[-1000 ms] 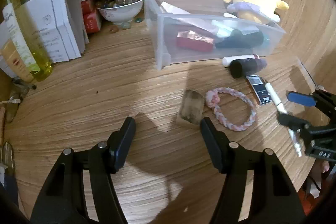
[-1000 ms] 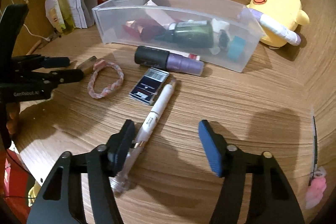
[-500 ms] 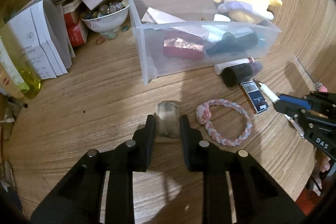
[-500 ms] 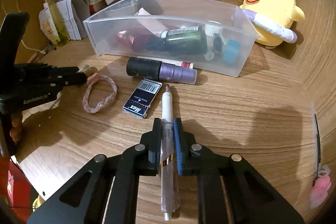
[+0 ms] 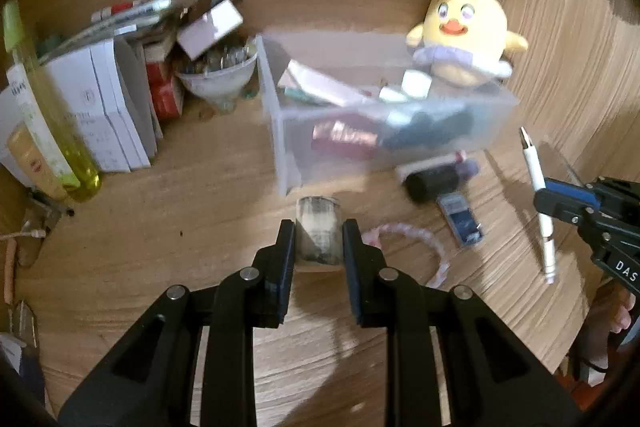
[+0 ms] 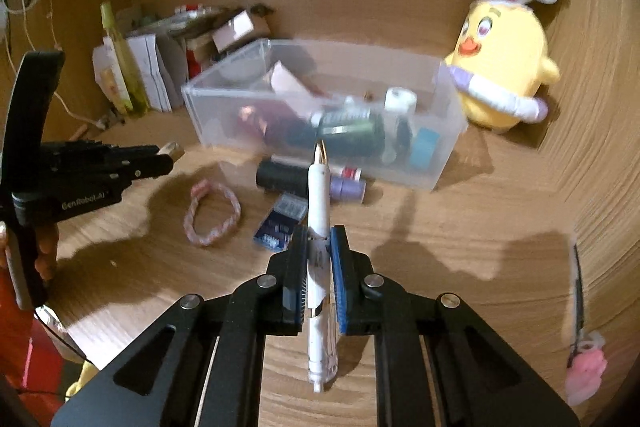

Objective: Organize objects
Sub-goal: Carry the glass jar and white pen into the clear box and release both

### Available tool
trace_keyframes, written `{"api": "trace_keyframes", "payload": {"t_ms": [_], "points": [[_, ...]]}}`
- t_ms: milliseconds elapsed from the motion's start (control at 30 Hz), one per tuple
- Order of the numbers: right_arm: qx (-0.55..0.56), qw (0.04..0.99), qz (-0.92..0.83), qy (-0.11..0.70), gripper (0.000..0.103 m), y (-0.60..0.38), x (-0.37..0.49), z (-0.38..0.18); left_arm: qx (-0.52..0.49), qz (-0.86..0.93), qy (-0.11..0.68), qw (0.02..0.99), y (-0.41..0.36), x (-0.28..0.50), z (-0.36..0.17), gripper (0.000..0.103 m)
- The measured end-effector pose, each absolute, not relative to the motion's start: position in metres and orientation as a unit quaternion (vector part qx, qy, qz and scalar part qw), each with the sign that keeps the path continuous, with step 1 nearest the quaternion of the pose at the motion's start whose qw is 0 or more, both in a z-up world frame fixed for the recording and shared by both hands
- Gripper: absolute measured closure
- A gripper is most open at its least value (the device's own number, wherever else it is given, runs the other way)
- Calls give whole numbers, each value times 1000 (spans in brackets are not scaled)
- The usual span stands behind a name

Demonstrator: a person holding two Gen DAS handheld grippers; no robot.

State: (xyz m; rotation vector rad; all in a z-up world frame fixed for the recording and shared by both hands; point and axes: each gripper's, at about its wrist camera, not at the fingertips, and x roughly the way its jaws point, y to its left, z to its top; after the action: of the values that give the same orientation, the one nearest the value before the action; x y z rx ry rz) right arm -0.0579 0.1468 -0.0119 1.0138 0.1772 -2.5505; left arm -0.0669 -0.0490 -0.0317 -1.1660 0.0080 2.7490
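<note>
My left gripper (image 5: 319,227) is shut on a small greyish flat block (image 5: 319,233), held above the wooden desk. In the right wrist view that gripper (image 6: 160,159) shows at the left with the block's tip (image 6: 171,149) sticking out. My right gripper (image 6: 319,235) is shut on a white pen (image 6: 318,199), lifted off the desk with its tip pointing away; the left wrist view shows this pen (image 5: 536,179) in the right gripper (image 5: 560,201). A clear plastic bin (image 6: 420,179) with several cosmetics stands behind. On the desk lie a pink braided bracelet (image 6: 214,215), a black-and-purple tube (image 6: 304,181) and a small blue box (image 6: 280,219).
A yellow plush chick with bunny ears (image 6: 504,75) sits right of the bin. White boxes (image 5: 100,115), a yellow-green bottle (image 5: 48,115) and a bowl of stones (image 5: 218,71) crowd the back left. A pink hair clip (image 6: 584,375) lies far right.
Both grippers went from open to shut, the left on the block, the right on the pen. Both have since lifted their objects off the desk.
</note>
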Motion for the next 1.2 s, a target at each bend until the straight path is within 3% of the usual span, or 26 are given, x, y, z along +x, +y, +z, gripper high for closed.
{"api": "trace_keyframes", "payload": {"t_ms": [500, 1200], "points": [[289, 201, -935, 42, 93, 155, -80, 36, -336, 939, -9, 69, -39, -76, 9, 80], [235, 176, -956, 34, 93, 168, -138, 75, -333, 939, -35, 74, -28, -123, 25, 80]]}}
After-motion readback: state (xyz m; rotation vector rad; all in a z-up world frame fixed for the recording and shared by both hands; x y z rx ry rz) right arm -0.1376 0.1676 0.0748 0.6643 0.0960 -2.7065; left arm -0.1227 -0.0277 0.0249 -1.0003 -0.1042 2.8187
